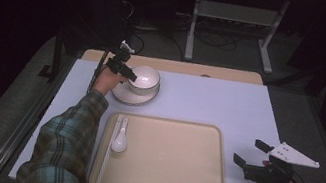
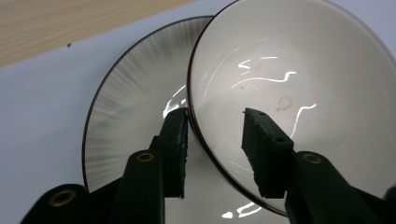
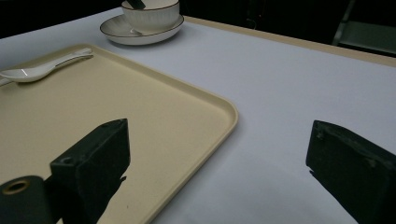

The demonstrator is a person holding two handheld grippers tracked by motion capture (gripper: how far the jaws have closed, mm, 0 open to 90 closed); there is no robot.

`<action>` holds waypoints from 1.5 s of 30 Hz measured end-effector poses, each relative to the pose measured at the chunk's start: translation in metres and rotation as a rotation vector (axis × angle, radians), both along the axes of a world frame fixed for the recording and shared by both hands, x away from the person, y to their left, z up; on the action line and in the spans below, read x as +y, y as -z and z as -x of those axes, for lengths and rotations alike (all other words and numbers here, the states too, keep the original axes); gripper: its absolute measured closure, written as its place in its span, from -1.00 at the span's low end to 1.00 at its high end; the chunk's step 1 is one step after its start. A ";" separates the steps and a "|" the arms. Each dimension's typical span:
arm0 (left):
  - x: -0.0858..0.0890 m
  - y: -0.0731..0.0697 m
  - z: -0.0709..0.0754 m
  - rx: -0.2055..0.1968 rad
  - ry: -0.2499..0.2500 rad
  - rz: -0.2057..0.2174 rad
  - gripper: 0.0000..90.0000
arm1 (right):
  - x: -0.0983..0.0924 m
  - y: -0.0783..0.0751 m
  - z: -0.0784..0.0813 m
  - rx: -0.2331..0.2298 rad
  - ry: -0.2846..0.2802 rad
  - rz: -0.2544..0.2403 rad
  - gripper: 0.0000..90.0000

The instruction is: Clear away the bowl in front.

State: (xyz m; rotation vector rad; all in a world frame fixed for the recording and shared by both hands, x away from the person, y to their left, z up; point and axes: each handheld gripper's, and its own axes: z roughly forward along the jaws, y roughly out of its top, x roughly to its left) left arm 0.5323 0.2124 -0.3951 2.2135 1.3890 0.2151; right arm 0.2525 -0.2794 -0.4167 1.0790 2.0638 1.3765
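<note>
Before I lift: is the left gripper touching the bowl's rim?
Cannot tell. In the left gripper view, the left gripper straddles the bowl rim; its outer pad looks against the wall, contact unclear.

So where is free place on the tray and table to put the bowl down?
The tray is bare right of the spoon. The table is also bare between the bowl on its saucer and the right tongs. The left back corner is crowded.

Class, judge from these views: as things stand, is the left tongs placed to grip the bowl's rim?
Probably yes. The left tongs straddle the bowl rim, one pad outside over the saucer, one inside, with nothing blocking; the pads don't look clamped yet.
</note>
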 end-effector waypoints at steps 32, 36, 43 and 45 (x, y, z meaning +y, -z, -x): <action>0.000 0.008 -0.013 0.063 -0.032 0.066 0.84 | -0.002 0.001 -0.001 0.004 -0.001 -0.007 -0.87; -0.001 0.004 -0.011 0.045 -0.030 0.057 0.84 | -0.002 0.001 -0.001 0.003 -0.002 -0.006 -0.87; 0.001 -0.011 -0.004 0.017 -0.005 0.097 0.83 | -0.001 0.001 -0.002 0.002 -0.004 -0.005 -0.87; 0.001 -0.018 0.000 0.006 0.005 0.119 0.83 | -0.001 0.001 -0.002 0.002 -0.004 -0.004 -0.87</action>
